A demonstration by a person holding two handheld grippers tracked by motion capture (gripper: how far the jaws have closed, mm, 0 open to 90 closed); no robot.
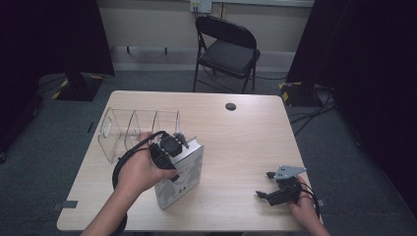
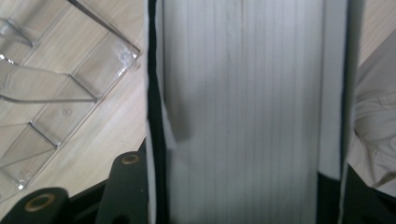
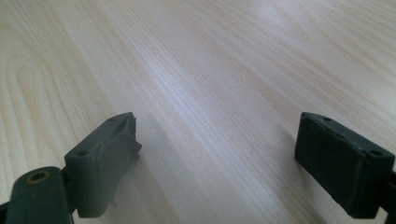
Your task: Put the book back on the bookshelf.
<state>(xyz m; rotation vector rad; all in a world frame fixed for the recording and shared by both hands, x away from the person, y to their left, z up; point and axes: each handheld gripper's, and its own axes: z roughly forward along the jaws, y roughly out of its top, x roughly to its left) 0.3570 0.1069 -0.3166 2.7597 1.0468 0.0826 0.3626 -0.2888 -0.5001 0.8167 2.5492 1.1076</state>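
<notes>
- wood table (image 1: 246, 132) in a dark-curtained room, folding chair (image 1: 227, 46) behind it.
- left gripper (image 1: 172, 145) clamped on top edge of a thick book (image 1: 182, 177), standing upright near the table's front left.
- clear divider rack (image 1: 133, 130) just beside the book, slots empty; book not yet in, so likely early.
- right gripper (image 1: 276, 191) rests front right, jaws apart, holding nothing.
- nothing blocks the rack.
</notes>
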